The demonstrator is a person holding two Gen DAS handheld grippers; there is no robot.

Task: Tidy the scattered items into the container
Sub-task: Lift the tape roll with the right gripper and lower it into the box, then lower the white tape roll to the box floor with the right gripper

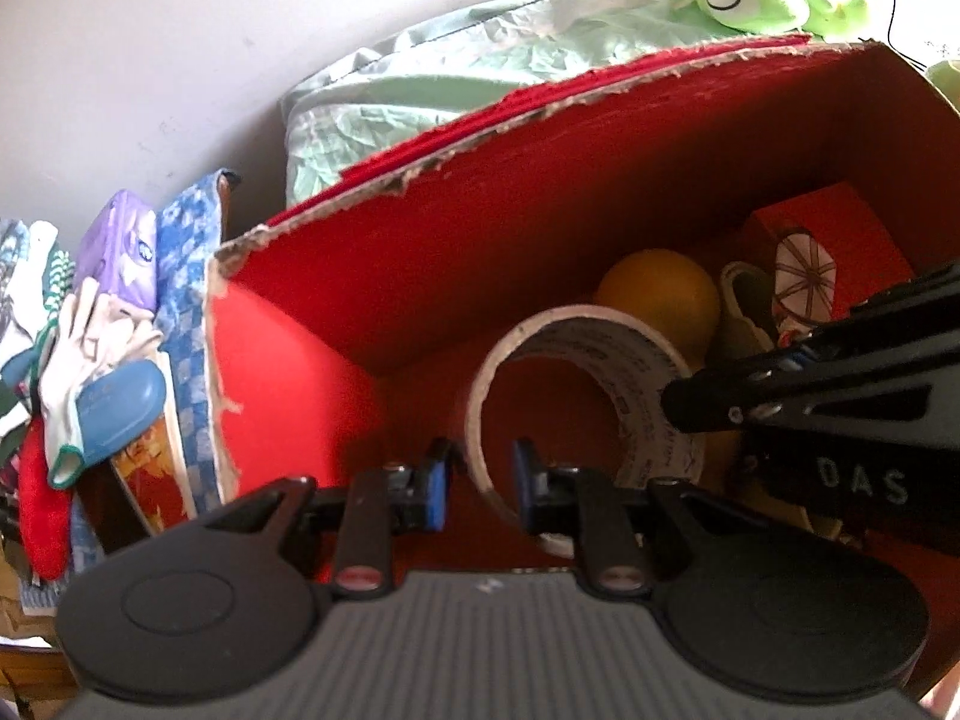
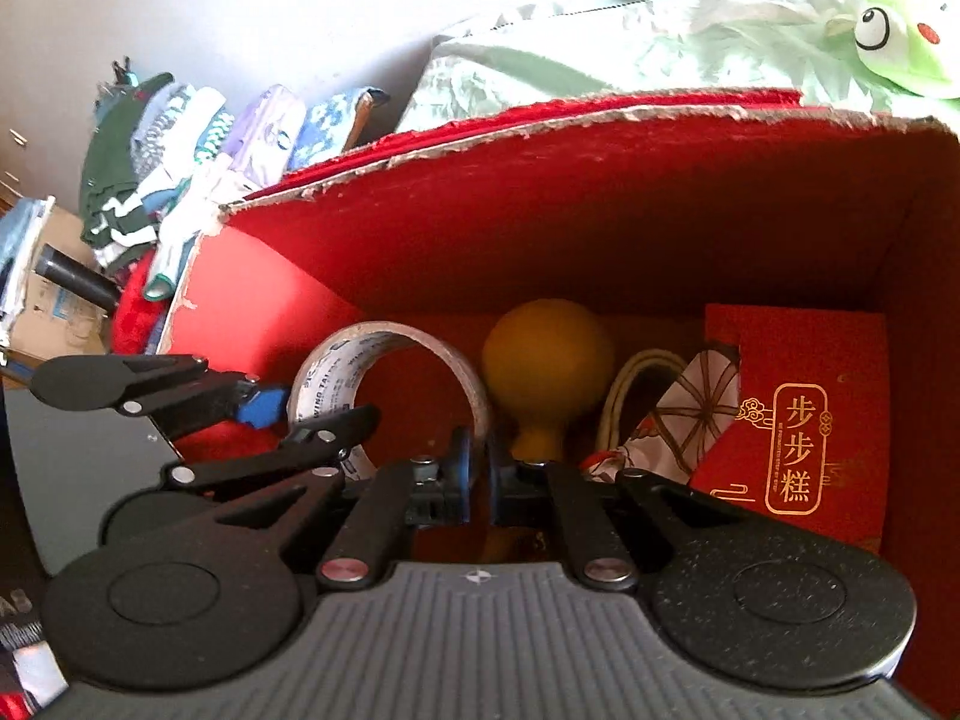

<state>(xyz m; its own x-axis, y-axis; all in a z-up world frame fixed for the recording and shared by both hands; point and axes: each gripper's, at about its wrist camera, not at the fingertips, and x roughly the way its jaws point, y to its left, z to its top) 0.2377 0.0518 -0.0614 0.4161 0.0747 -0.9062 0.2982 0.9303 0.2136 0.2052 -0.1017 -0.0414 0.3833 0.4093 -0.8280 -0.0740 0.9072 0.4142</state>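
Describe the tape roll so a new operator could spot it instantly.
Look inside the red cardboard box with the torn rim. The tape roll stands on edge at the left of its floor, beside the yellow rubber bulb, with both grippers' fingers clamped on its band. It is the only hollow ring there, pale with printed lettering.

Both wrist cameras look steeply down, close, into the red box (image 1: 420, 276); the left sits leftward, the right rightward; both share the tape roll (image 2: 384, 372), yellow bulb (image 2: 549, 360) and far wall
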